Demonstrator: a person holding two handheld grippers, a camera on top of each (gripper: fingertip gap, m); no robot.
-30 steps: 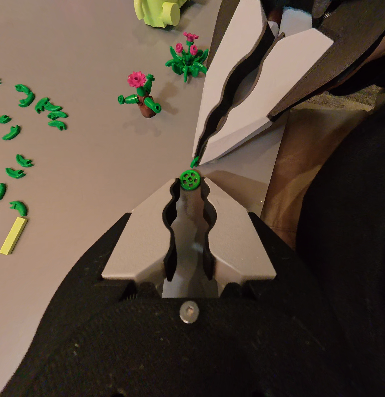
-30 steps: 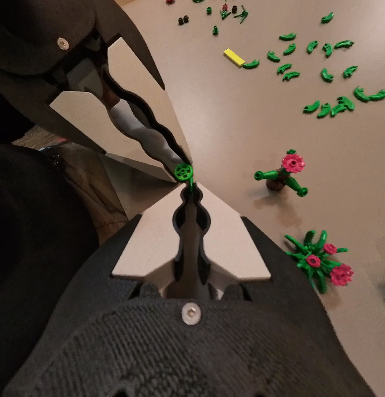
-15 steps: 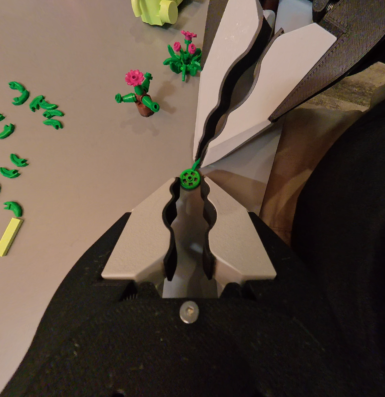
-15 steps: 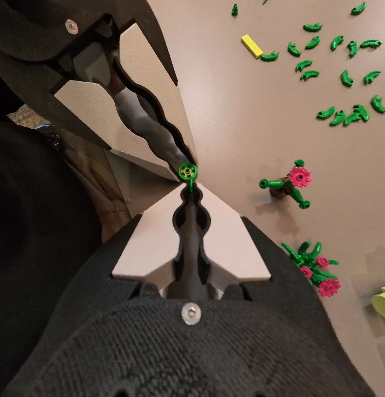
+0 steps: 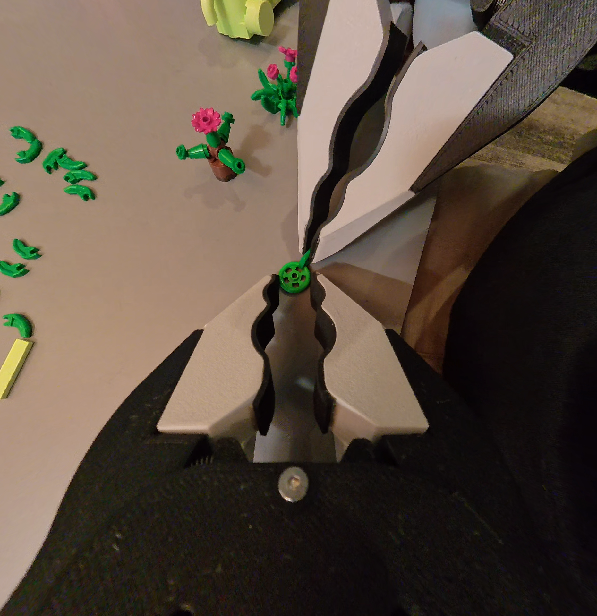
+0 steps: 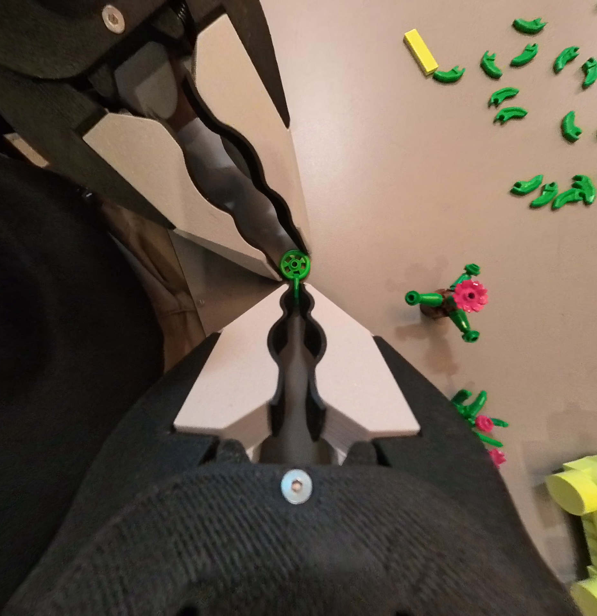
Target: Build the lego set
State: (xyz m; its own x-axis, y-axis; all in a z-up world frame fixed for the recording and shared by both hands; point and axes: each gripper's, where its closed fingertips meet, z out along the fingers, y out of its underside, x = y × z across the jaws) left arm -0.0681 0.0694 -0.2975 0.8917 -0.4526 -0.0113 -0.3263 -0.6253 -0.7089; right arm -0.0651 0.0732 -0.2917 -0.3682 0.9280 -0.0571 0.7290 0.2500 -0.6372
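Observation:
My left gripper (image 5: 293, 280) is shut on a small green round wheel-like piece (image 5: 294, 277), held by its edges at the fingertips. My right gripper (image 6: 296, 289) is shut on a thin green stem (image 6: 296, 293). The two grippers meet tip to tip above the table's near edge. The stem's end touches the rim of the round piece (image 6: 294, 265). In the left wrist view the right gripper (image 5: 308, 251) comes in from the upper right with the stem (image 5: 304, 258) poking out.
On the grey table (image 5: 140, 250) stand a brown pot with a pink flower (image 5: 212, 146), a green plant cluster with pink blooms (image 5: 278, 86) and a lime-yellow build (image 5: 240, 16). Several green curved leaves (image 5: 73, 173) and a yellow tile (image 5: 10, 368) lie left. A person's dark clothing (image 5: 540, 333) is right. My left and right fingertips are right by each other.
The stem has closed onto the rim of the round piece. Both grippers stay shut. The right wrist view has swung, so the lime-yellow build now shows at its lower right.

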